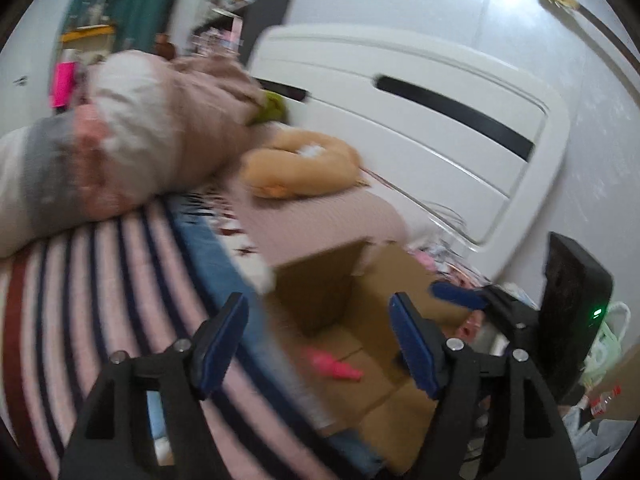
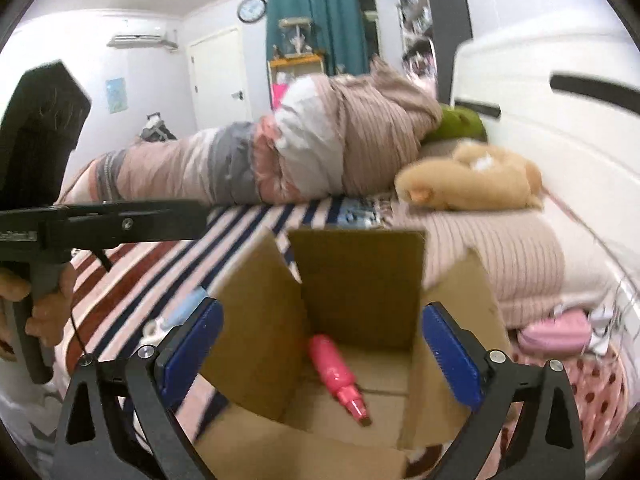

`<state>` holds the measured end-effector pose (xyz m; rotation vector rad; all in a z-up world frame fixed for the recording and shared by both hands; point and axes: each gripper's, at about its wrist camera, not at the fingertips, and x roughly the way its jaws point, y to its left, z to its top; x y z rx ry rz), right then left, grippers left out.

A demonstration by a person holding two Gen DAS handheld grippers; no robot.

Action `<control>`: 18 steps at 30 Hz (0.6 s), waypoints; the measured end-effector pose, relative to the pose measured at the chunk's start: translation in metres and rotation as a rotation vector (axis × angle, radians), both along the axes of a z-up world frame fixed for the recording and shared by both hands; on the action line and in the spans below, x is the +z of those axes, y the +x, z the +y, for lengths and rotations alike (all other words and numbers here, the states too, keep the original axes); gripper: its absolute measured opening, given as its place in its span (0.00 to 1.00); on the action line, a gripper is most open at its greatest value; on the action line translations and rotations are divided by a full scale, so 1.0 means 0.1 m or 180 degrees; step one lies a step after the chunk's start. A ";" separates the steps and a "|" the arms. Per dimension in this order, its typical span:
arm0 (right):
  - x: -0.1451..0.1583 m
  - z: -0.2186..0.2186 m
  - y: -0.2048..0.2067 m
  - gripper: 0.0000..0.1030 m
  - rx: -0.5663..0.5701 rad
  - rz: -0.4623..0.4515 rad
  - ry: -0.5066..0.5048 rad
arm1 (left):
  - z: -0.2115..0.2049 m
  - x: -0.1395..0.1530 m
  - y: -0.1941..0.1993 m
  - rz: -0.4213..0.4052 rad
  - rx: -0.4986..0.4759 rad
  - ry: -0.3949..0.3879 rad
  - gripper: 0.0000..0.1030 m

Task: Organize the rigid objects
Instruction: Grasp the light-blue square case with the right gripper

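Observation:
An open cardboard box (image 2: 360,280) stands beside the bed, flaps up. A pink bottle (image 2: 336,372) lies on its side on the box floor; it also shows in the left wrist view (image 1: 332,366) inside the box (image 1: 320,292). My right gripper (image 2: 320,356) is open and empty, hovering over the box opening. My left gripper (image 1: 320,344) is open and empty, at the box's left edge over the striped bedcover. The right gripper (image 1: 460,296) shows at the right of the left wrist view. The left gripper's body (image 2: 100,216) crosses the left of the right wrist view.
The bed has a striped cover (image 1: 100,280), a rolled duvet bundle (image 2: 280,148), a tan plush toy (image 2: 472,180), a green plush (image 2: 460,124) and a white headboard (image 1: 420,120). A pink pouch (image 2: 556,332) lies to the right of the box.

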<state>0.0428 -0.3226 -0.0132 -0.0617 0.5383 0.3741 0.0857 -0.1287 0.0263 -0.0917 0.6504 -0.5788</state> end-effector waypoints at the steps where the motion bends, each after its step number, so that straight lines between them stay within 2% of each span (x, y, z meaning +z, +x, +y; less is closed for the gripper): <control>1: 0.03 0.09 -0.03 0.97 0.0013 -0.0019 0.0001 | 0.13 0.00 -0.03 -0.0023 0.0094 0.0023 0.68; 3: 0.08 0.28 -0.05 0.97 0.0077 0.0021 0.0077 | 0.45 -0.02 -0.10 -0.0053 0.0310 0.0068 0.69; 6: 0.12 0.60 0.00 0.97 0.0366 0.0219 0.0251 | 0.97 -0.13 -0.21 -0.0049 0.0695 0.0095 0.70; 10: 0.04 1.24 0.06 0.97 0.0550 0.0302 -0.0016 | 1.58 -0.40 -0.32 0.0037 0.1051 0.0113 0.73; 14: -0.22 1.79 0.21 0.96 0.0748 0.0594 -0.0203 | 2.01 -0.68 -0.37 0.0153 0.1234 0.0093 0.73; 18: -0.72 2.08 0.54 0.96 0.0758 0.1116 -0.0148 | 2.27 -0.94 -0.38 0.0270 0.1261 -0.0075 0.73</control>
